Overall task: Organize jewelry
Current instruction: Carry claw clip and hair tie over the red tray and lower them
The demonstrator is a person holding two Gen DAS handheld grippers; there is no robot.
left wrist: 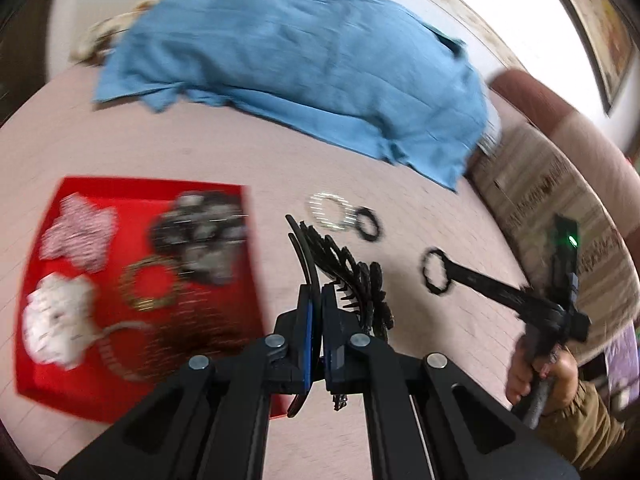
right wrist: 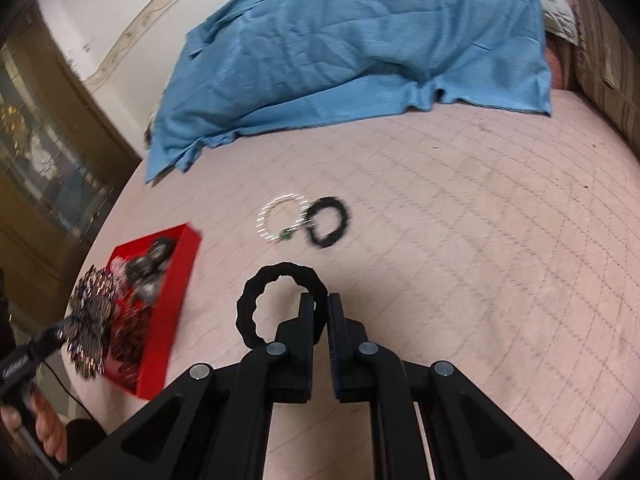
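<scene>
My left gripper [left wrist: 316, 292] is shut on a black toothed hair clip with dark beaded petals [left wrist: 352, 276], held above the bed just right of the red tray [left wrist: 240, 300]. The same clip shows at the left of the right wrist view [right wrist: 90, 320]. My right gripper [right wrist: 320, 300] is shut on a black scalloped ring [right wrist: 256, 300], held above the bed; it also shows in the left wrist view [left wrist: 436, 272]. A clear beaded bracelet [right wrist: 280, 218] and a black bracelet [right wrist: 328, 222] lie side by side on the bed beyond both grippers.
The red tray [right wrist: 188, 256] holds several hair flowers, a gold bangle [left wrist: 150, 284] and a grey band. A crumpled blue cloth [right wrist: 352, 40] covers the far part of the pink quilted bed [right wrist: 480, 240]. A striped cushion [left wrist: 560, 200] lies at the right.
</scene>
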